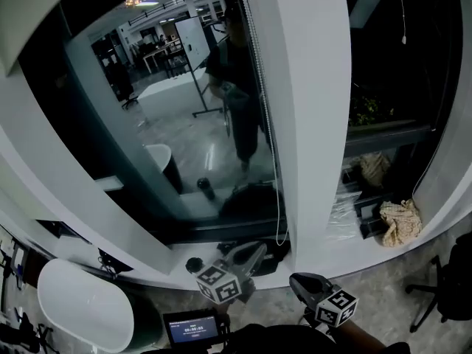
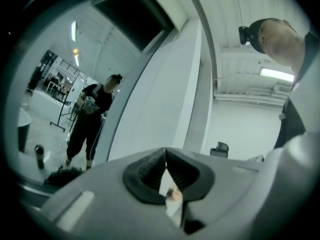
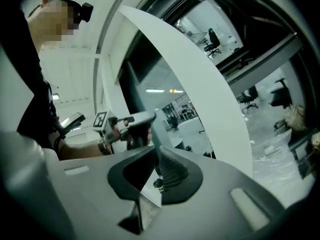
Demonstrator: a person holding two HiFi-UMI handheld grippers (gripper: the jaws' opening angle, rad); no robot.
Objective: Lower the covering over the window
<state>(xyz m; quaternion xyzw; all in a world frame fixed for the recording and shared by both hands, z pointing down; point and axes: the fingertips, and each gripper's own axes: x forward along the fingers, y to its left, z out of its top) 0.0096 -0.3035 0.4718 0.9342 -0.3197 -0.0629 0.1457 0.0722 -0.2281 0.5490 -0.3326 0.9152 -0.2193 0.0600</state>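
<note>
My left gripper (image 1: 249, 252) and right gripper (image 1: 301, 281) are showing grey bodies, black ribbed pads (image 3: 172, 171), 2 black-and-white square-marker cubes. I'm facing a white pillar (image 1: 310, 87), dark window glass (image 1: 169, 87), white bead cord (image 1: 278, 198), beige crumpled cloth (image 1: 400, 222), black chair (image 1: 451, 286).

The place reads as an office at night. The dark window (image 1: 147, 146) mirrors an open room with a whiteboard (image 1: 193, 41) on a stand and desks (image 1: 161, 53) behind it. Right of the window stands a black swivel chair (image 1: 453, 286), and strip lights (image 2: 276, 74) run overhead.
</note>
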